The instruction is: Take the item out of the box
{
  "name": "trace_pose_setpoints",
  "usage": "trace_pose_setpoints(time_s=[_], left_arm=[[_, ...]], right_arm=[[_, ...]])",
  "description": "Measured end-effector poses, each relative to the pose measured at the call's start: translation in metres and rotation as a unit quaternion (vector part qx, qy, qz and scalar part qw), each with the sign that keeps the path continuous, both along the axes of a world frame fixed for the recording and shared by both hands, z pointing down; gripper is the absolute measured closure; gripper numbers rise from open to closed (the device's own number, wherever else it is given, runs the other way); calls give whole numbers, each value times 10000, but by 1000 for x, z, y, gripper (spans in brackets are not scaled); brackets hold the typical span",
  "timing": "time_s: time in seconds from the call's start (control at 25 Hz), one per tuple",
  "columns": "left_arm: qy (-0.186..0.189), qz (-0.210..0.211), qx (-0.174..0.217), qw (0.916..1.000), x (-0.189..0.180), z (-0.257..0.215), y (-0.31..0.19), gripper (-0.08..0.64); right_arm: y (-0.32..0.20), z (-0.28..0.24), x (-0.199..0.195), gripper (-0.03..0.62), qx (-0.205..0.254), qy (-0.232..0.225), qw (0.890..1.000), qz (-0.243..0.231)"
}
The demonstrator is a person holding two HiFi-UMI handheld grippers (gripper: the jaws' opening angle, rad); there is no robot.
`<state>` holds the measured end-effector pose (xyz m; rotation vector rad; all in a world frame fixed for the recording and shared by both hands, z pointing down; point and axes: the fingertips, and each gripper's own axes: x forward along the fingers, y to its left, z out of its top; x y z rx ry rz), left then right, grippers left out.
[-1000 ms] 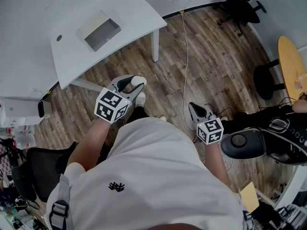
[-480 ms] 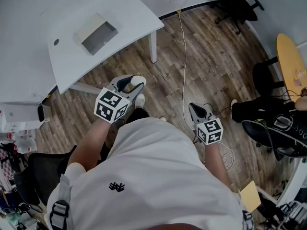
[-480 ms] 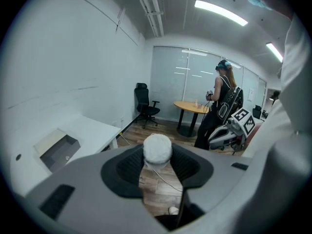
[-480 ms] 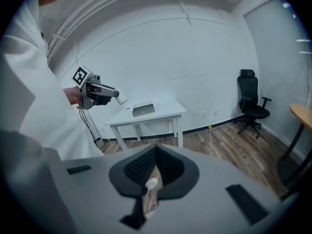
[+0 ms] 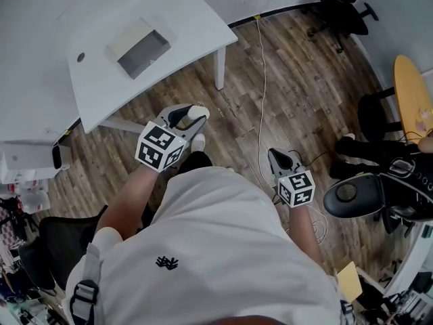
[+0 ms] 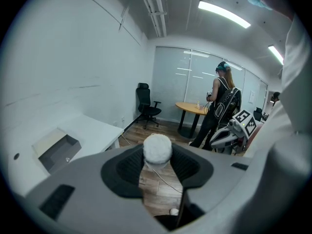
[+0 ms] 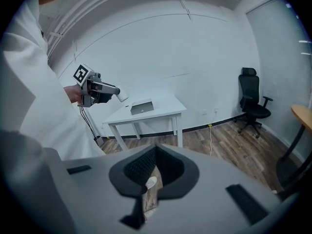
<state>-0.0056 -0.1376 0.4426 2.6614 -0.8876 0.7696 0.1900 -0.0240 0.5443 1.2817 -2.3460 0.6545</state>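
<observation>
I stand on a wood floor with a gripper in each hand, both held out in front of my waist. My left gripper is clenched on a small white fuzzy ball. The ball sits right at the tips of the jaws, pinched between the dark ribbed pads, with its top poking out past them. My right gripper is lower and to the right, well apart from the left one. Its jaws are pressed together at the tips and hold nothing.

The box is a shallow open tray with a grey inside. It lies on a white table ahead of me and to my left. The ball is out of the box and well apart from it, up in the air over the floor, just off the table's near edge. The left gripper points roughly toward the floor beyond the table's corner.
</observation>
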Motion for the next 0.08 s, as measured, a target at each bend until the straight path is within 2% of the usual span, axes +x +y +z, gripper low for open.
trace_pose_setpoints(time_s=[0.08], left_arm=[[15,-23,2,10000,-4,1,-8,391]], right_arm=[[-7,1,-3,586,-15,21,10000,-13]])
